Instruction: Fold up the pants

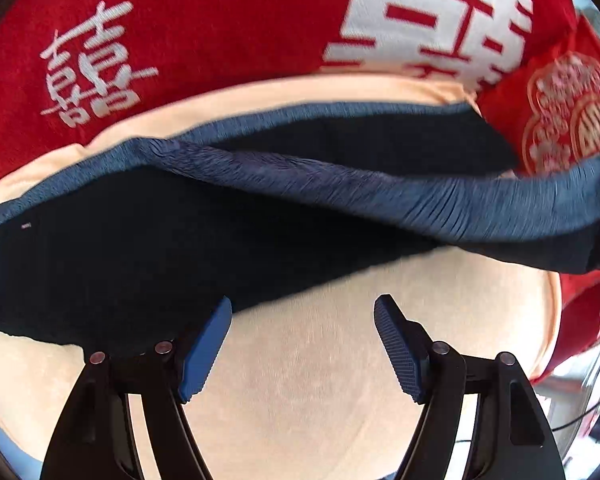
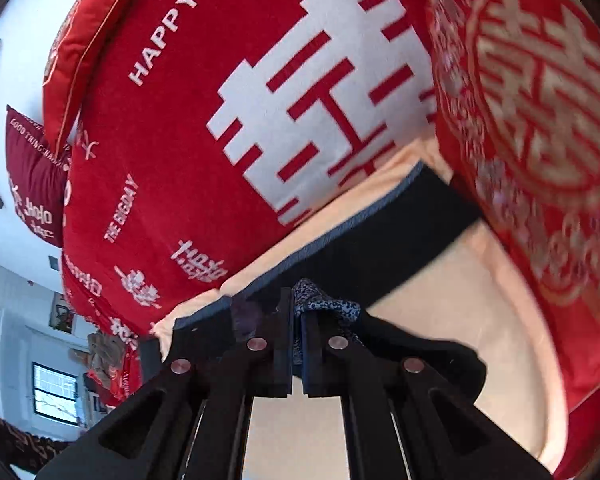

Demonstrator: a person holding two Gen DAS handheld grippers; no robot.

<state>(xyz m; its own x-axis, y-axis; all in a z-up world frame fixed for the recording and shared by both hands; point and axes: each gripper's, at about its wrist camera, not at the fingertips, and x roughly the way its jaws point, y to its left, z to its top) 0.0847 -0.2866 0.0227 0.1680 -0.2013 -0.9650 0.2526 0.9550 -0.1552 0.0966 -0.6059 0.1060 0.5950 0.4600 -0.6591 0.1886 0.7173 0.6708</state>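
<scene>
Pants [image 1: 140,248] are lying w/ the dark navy body spread on a peach cushion [image 1: 308,360], ribbed blue waistband edge [image 1: 380,196] lifting off the surface & sweeping across toward the right. Red blanket [image 1: 220,20] w/ white characters is sitting behind, and a red pillow [image 2: 540,120] w/ gold pattern is at the far end, overlapping the pants' corner. Right hand-held gripper [image 2: 298,320] is clamped tight on a bunch of the blue fabric, jaws pressed together w/ cloth poking out the top. Left hand-held gripper [image 1: 302,344] is hovering w/ fingers [image 1: 204,348] apart, gripping nothing; its left finger looks to be at the pants' near edge, contact unclear. Step in hand, prob: carrying 1 side over for the fold. Next move calls for the left to pin or grab the near edge so the base isn't dragging, while the right lays its edge flat & aligned, avoiding the pillow.
</scene>
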